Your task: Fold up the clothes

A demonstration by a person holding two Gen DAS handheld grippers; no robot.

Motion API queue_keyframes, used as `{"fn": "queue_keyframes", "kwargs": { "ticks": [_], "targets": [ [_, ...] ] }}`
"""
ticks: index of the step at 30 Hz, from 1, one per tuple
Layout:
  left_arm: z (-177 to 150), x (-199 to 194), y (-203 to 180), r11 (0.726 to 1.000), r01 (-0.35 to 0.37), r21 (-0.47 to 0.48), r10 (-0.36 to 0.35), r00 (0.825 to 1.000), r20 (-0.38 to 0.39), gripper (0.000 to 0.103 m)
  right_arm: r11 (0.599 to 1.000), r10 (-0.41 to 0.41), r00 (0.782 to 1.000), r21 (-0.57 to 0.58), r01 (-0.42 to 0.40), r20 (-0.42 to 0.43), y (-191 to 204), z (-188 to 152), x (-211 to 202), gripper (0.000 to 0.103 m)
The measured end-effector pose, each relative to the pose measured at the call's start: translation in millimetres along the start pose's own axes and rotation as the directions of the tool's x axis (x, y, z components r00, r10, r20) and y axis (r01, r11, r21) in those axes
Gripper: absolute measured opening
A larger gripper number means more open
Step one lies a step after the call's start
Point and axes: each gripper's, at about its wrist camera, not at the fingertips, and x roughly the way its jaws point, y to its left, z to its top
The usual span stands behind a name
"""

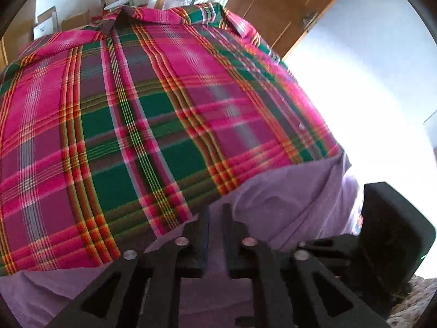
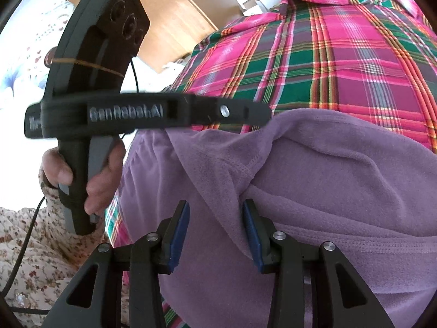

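A purple fleece garment (image 2: 314, 180) lies bunched on a pink, green and red plaid cloth (image 1: 153, 109). In the left wrist view my left gripper (image 1: 215, 210) has its fingers almost together, with purple fleece (image 1: 286, 205) in the thin gap. The right wrist view shows that left gripper (image 2: 266, 114) from the side, its tip at the garment's raised far edge, held by a hand (image 2: 103, 175). My right gripper (image 2: 215, 213) stands open low over the fleece, and a ridge of the fabric rises between its blue pads (image 2: 180, 227).
Cardboard boxes (image 1: 46, 23) stand behind the plaid cloth. A wooden panel (image 1: 286, 5) leans at the back right. A floral sleeve (image 2: 41, 259) and a black cable (image 2: 24, 248) lie at the lower left of the right wrist view. Bright overexposed space lies right of the cloth.
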Motion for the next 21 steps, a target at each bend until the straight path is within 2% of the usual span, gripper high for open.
{"fn": "queue_keyframes", "kwargs": {
  "ticks": [3, 8, 10, 14, 16, 17, 18, 21],
  "targets": [
    [-2, 5, -7, 0.999, -0.031, 0.025, 0.031, 0.999, -0.021, 0.025, 1.0, 0.006, 1.0, 0.006, -0.006, 0.004, -2, -1, 0, 0.042],
    [-7, 5, -22, 0.995, -0.031, 0.09, 0.033, 0.999, -0.014, 0.033, 1.0, 0.009, 1.0, 0.006, -0.009, 0.007, -3, 0, 2, 0.042],
    [-8, 11, -25, 0.991, -0.074, 0.109, 0.079, 0.996, -0.033, 0.033, 1.0, 0.009, 1.0, 0.006, -0.009, 0.009, -2, 0, 2, 0.042],
    [-5, 22, -17, 0.995, -0.08, 0.06, 0.083, 0.995, -0.059, 0.033, 1.0, 0.007, 1.0, 0.006, -0.007, 0.013, 0, -2, 1, 0.042],
    [-3, 20, -12, 0.997, -0.062, 0.039, 0.064, 0.997, -0.046, 0.024, 1.0, 0.006, 1.0, 0.007, -0.007, 0.013, 0, -2, 1, 0.042],
    [-2, 18, -11, 0.998, -0.052, 0.036, 0.053, 0.998, -0.034, 0.011, 1.0, 0.006, 1.0, 0.007, -0.006, 0.013, 0, -3, 0, 0.042],
    [-1, 15, -10, 0.998, -0.043, 0.035, 0.044, 0.999, -0.024, 0.007, 1.0, 0.006, 1.0, 0.006, -0.006, 0.012, 0, -2, 0, 0.042],
    [5, 3, -2, 1.0, -0.006, 0.014, 0.006, 1.0, 0.024, 0.004, 1.0, 0.005, 1.0, 0.004, -0.005, 0.012, 0, -1, 0, 0.042]
  ]
}}
